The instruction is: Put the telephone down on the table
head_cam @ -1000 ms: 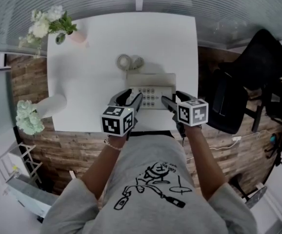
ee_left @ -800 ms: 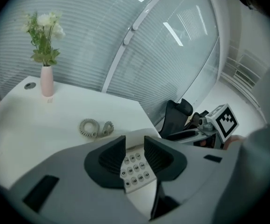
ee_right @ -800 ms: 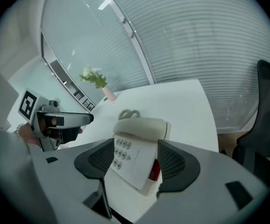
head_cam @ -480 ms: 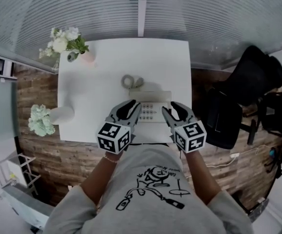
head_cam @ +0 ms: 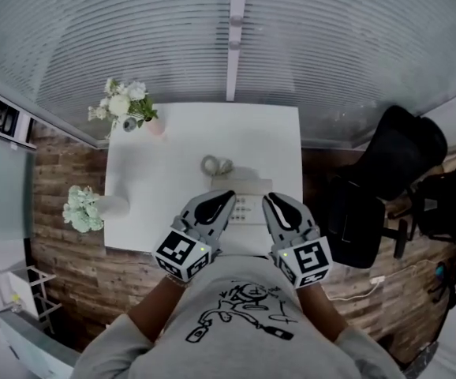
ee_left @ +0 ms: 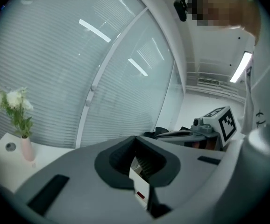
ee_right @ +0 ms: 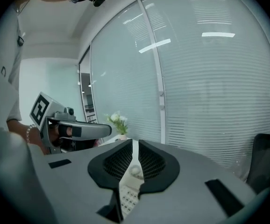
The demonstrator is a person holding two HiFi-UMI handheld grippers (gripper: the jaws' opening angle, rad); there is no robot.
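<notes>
Flowers in pink vase [head_cam: 125,107] at far left corner of white counter [head_cam: 173,144]. Second pale bouquet [head_cam: 80,209] hangs over the counter's left edge, its white vase [head_cam: 111,205] lying on the top.

Left gripper [head_cam: 222,198], head view: held over the near edge of the counter, marker cube towards the person, tips over the telephone's left side. Left gripper view: fingers [ee_left: 110,161] have just been closing and now meet at the tips. Nothing is clamped between them. A sliver of the white telephone shows below, through the notch behind the tips. This gripper faces the slatted blinds [ee_left: 55,69].

Telephone [head_cam: 244,201]: sits flat on the counter, right of centre and close to the near edge, keypad up. Coiled cord [head_cam: 216,165] lies just behind it. Neither gripper has hold of it.

Right gripper [head_cam: 270,200], head view: beside the left one, tips over the telephone's right side. Right gripper view: fingers [ee_right: 114,164] have just been closing and stand all but together, with only a thin slit between the pads. Nothing is gripped. Keypad visible below through the slit.

Black chair [head_cam: 386,176] off the counter's right side, on the wood floor [head_cam: 70,172].
</notes>
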